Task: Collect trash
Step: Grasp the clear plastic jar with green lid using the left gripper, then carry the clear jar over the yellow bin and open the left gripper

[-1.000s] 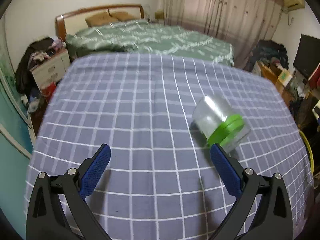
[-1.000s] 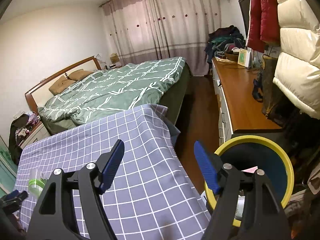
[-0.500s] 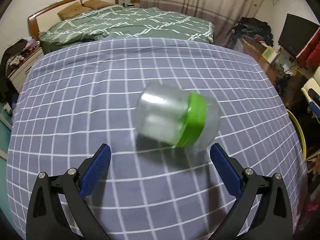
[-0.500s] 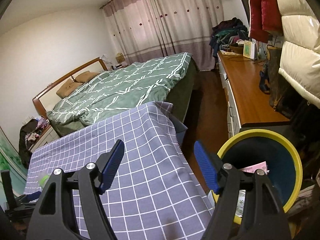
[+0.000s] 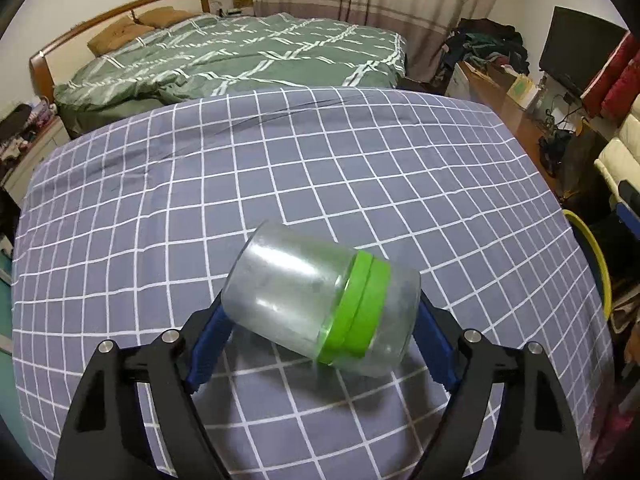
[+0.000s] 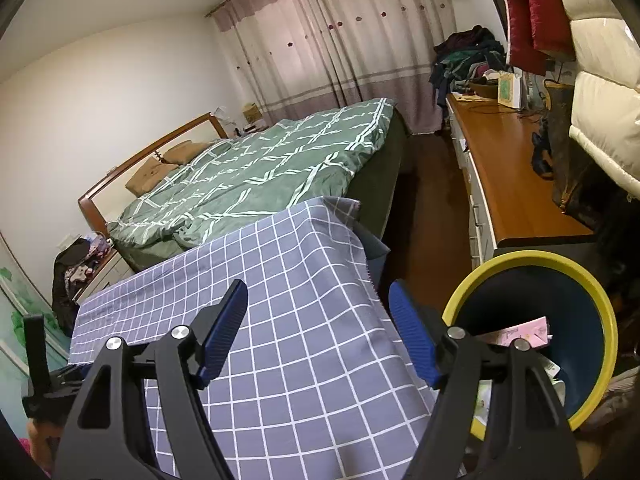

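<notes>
A clear plastic jar with a green band lies on its side between the blue pads of my left gripper, which is shut on it just above the checked grey cloth. My right gripper is open and empty, over the cloth's right edge beside a yellow-rimmed blue trash bin. The bin holds a pink carton and other scraps. The bin's rim also shows at the right edge of the left wrist view.
A bed with a green quilt stands behind the table. A wooden desk runs along the right wall, with jackets hanging above it. A nightstand with clutter is at the far left.
My left gripper moved forward around the jar and closed on it; its fingers were wide open before. The right gripper shifted slightly toward the bin and stayed open.
</notes>
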Demonstrator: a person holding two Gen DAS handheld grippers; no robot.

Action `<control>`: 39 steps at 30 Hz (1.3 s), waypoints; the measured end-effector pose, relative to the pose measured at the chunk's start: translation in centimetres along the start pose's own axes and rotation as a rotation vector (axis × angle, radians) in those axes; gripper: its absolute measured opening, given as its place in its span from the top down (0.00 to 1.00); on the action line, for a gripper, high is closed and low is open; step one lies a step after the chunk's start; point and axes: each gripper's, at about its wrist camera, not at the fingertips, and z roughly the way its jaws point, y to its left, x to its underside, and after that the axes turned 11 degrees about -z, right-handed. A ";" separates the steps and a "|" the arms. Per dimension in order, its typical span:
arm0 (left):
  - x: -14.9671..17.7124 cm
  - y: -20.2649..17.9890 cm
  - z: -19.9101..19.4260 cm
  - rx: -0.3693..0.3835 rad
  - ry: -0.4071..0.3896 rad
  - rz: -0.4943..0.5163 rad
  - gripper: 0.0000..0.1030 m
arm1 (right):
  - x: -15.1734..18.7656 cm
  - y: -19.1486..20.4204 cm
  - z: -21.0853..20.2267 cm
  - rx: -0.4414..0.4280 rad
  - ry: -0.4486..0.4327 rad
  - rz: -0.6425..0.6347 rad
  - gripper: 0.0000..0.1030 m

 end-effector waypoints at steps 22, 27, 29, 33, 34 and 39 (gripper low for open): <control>1.4 -9.2 -5.5 0.154 -0.035 0.162 0.22 | 1.0 -3.5 -8.2 0.084 -0.115 -0.042 0.33; 2.0 -15.6 -5.5 0.217 -0.024 0.251 0.22 | 3.0 -7.5 -10.9 0.144 -0.107 -0.006 0.33; 2.2 -18.6 -5.2 0.240 -0.015 0.293 0.22 | 3.9 -9.5 -12.1 0.172 -0.109 0.022 0.33; 2.8 -24.0 -4.0 0.280 0.011 0.360 0.22 | 5.4 -12.9 -14.3 0.239 -0.116 0.064 0.33; 3.0 -25.7 -3.7 0.292 0.021 0.380 0.22 | 5.6 -13.5 -14.7 0.251 -0.118 0.072 0.33; 3.9 -32.7 -1.0 0.348 0.089 0.449 0.22 | 7.1 -16.8 -16.3 0.309 -0.109 0.113 0.33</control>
